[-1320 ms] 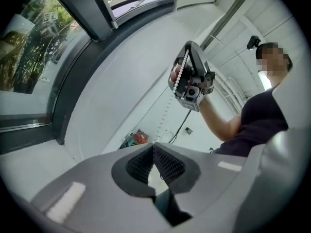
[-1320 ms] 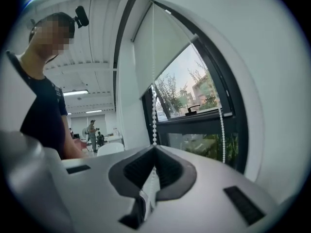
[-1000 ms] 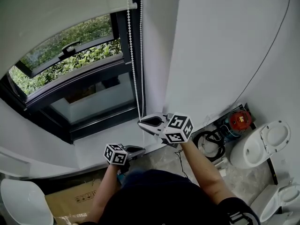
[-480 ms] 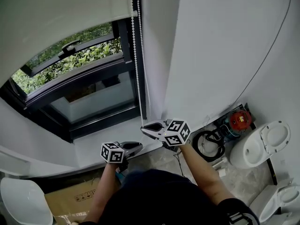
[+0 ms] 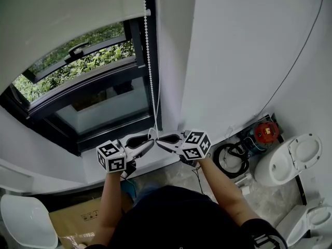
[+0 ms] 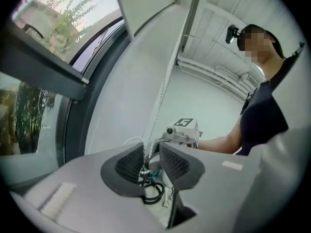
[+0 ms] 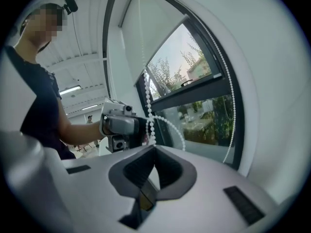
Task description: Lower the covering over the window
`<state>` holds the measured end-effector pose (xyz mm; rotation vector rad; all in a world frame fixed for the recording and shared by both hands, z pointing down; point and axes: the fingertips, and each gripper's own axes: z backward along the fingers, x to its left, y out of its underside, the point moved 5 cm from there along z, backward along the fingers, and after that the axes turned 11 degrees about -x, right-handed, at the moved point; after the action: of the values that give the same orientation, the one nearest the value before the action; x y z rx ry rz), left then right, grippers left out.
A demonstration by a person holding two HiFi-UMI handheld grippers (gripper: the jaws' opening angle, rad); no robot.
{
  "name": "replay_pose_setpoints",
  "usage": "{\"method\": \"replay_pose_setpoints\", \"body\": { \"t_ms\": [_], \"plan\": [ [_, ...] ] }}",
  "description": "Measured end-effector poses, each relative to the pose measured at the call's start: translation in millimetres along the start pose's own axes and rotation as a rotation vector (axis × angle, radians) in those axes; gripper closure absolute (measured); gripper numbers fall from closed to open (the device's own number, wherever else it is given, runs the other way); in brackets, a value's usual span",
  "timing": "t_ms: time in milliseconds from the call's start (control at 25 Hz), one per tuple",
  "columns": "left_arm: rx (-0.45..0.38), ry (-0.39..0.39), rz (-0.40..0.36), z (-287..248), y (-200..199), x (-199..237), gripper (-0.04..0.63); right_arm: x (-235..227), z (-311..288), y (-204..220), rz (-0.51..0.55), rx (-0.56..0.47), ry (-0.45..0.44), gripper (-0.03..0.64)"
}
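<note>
The white roller blind [image 5: 62, 19] covers the top of the dark-framed window [image 5: 93, 87]. Its white bead chain [image 5: 149, 66] hangs down the right side of the frame to both grippers. My right gripper [image 5: 158, 137] is shut on the chain's lower end; in the right gripper view the beads [image 7: 147, 101] run down into its closed jaws [image 7: 153, 149]. My left gripper [image 5: 150, 140] faces it tip to tip. Its jaws are opening, and the chain [image 6: 160, 101] passes through the gap between the pads [image 6: 151, 157] without being pressed.
A white windowsill [image 5: 104, 160] lies under the grippers. On the floor to the right are a red device [image 5: 264, 133], coiled black cable [image 5: 231, 160] and a white toilet [image 5: 288, 162]. A cardboard box [image 5: 78, 222] lies at lower left.
My left gripper rose and moved right from below the sill to the chain, and its jaws parted. The right gripper pulled the chain slightly down, and the blind's edge came a little lower.
</note>
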<state>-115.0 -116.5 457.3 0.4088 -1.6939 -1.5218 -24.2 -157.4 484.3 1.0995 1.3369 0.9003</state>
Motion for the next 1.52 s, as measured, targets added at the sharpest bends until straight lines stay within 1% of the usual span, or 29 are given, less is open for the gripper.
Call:
{"method": "replay_pose_setpoints", "body": {
  "t_ms": [160, 240, 400, 480, 560, 640, 800, 880, 960, 1040, 1080, 1120, 1160, 1280, 1520],
  "plan": [
    [-0.052, 0.008, -0.097, -4, -35, -11, 0.508, 0, -1, 0, 0.003, 0.005, -0.005, 0.603],
    [-0.07, -0.001, -0.141, -4, -49, -16, 0.508, 1, 0, 1, 0.003, 0.005, -0.005, 0.603],
    [-0.081, -0.034, -0.221, -6, -72, -21, 0.498, 2, -2, 1, 0.006, 0.01, -0.011, 0.603],
    [-0.067, -0.052, -0.259, -8, -79, -22, 0.488, 3, -3, 1, 0.006, 0.01, -0.015, 0.603],
    [-0.031, -0.065, -0.303, -10, -80, -24, 0.465, 4, -3, 2, 0.005, 0.009, -0.017, 0.603],
    [0.001, -0.082, -0.33, -13, -79, -25, 0.445, 5, -2, 2, 0.004, 0.008, -0.019, 0.603],
    [0.029, -0.147, -0.375, -16, -78, -21, 0.396, 6, -3, 2, 0.005, 0.007, -0.019, 0.604],
    [0.049, -0.178, -0.411, -17, -75, -20, 0.372, 6, -3, 2, 0.006, 0.008, -0.018, 0.604],
    [0.065, -0.208, -0.456, -19, -72, -20, 0.336, 6, -4, 2, 0.005, 0.007, -0.019, 0.603],
    [0.059, -0.25, -0.526, -20, -74, -20, 0.303, 6, -4, 2, 0.002, 0.005, -0.02, 0.603],
    [0.038, -0.27, -0.567, -20, -77, -22, 0.261, 7, -4, 2, 0.001, 0.004, -0.022, 0.603],
    [0.008, -0.281, -0.595, -20, -82, -24, 0.25, 7, -4, 2, 0.0, 0.004, -0.023, 0.603],
    [-0.024, -0.28, -0.602, -20, -88, -26, 0.25, 7, -4, 2, 0.0, 0.004, -0.023, 0.603],
    [-0.109, -0.234, -0.554, -22, -101, -34, 0.25, 6, -4, 3, 0.002, 0.005, -0.023, 0.603],
    [-0.189, -0.186, -0.472, -29, -112, -43, 0.25, 9, -4, 3, 0.003, 0.004, -0.026, 0.603]
  ]
}}
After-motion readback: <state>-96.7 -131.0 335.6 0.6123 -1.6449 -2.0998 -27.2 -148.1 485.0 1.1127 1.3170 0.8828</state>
